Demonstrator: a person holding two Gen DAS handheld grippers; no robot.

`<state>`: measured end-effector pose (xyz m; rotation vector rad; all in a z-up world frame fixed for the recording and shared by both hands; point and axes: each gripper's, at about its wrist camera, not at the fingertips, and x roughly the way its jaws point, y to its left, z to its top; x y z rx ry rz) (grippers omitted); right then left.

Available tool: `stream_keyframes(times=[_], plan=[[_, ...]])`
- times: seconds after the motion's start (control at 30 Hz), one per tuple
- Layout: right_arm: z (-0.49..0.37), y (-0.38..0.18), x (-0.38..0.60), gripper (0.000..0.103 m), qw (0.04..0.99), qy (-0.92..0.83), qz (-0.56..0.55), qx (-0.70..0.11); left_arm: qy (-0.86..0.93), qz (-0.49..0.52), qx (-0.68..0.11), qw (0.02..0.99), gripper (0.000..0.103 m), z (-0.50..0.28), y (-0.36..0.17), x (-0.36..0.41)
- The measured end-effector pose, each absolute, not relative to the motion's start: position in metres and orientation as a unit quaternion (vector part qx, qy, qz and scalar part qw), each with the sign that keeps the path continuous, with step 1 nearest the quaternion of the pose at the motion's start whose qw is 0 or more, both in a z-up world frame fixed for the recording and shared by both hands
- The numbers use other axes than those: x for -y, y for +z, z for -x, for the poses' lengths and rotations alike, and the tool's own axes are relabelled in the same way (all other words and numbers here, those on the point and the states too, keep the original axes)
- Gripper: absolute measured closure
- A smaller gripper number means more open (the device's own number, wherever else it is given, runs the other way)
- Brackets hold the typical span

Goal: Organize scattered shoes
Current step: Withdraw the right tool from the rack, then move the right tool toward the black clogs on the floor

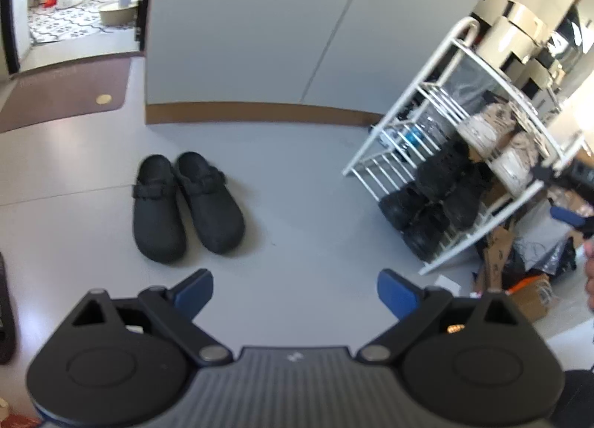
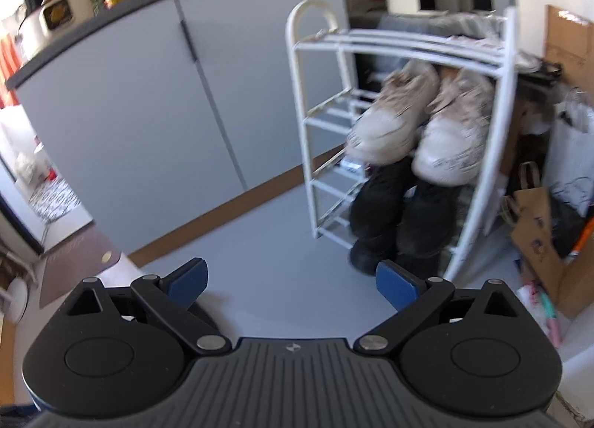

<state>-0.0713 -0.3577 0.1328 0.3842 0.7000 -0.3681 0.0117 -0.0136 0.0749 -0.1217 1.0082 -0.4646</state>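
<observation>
A pair of black clogs [image 1: 185,205] stands side by side on the grey floor, ahead and left of my left gripper [image 1: 295,296], which is open and empty above the floor. A white wire shoe rack [image 1: 445,153] stands at the right, holding a beige pair of sneakers [image 1: 493,146] and black shoes [image 1: 438,205] below. In the right wrist view the rack [image 2: 323,120] is close ahead, with the beige sneakers [image 2: 419,127] above black shoes [image 2: 401,220]. My right gripper [image 2: 291,288] is open and empty in front of the rack; it also shows at the left wrist view's right edge [image 1: 568,198].
A grey cabinet [image 1: 252,27] with a brown baseboard runs behind the clogs. A brown mat [image 1: 63,94] lies before the bathroom doorway at far left. Cardboard and bags [image 2: 542,227] are piled right of the rack.
</observation>
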Motion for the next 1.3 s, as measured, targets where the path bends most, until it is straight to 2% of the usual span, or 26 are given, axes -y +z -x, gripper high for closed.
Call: stream_keyframes(times=[0.33,0.8,1.3], plan=[[0.021,0.065,0.31,0.004,0.91,-0.075,-0.143,-0.382,-0.163,0.077,-0.482,0.858,0.006,-0.05,0.07,-0.012],[-0.044,0.049,0.225,0.004,0.899,0.056,-0.128,-0.415,-0.124,0.107,-0.508,0.846,0.006,-0.077,0.048,-0.022],[-0.078,0.039,0.197,0.005,0.879,0.077,-0.164,-0.442,-0.091,0.129,-0.531,0.832,0.006,-0.11,0.028,-0.048]])
